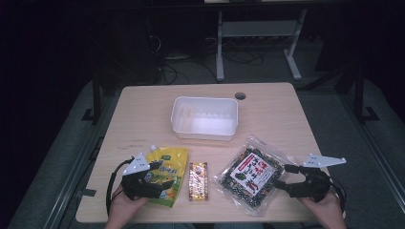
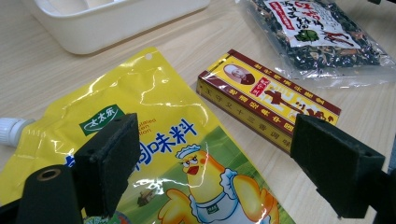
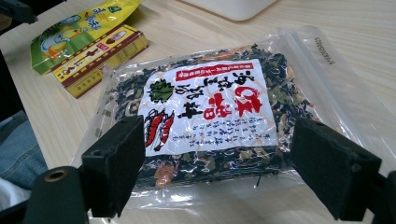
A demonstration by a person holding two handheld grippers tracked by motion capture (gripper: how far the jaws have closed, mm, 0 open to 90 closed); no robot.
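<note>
Pouch (image 1: 167, 172), box (image 1: 197, 181), bag (image 1: 250, 174) left to right; tub (image 1: 204, 117) behind.

— Where's the high view looking from?
— Above the near edge, facing forward and down over the whole tabletop (image 1: 267, 102).
— And the gripper views?
— Low and close. Both catch the boxed packet (image 2: 266, 100), one beyond the yellow pouch (image 2: 154, 154), one beyond the dried-vegetable bag (image 3: 210, 116).

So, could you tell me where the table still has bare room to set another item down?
The widest bare wood lies left of the white tub, up to the table edge, and right of it around the round hole. The near edge is crowded: the yellow pouch, the small box and the clear bag lie side by side there, with narrow strips between.
</note>
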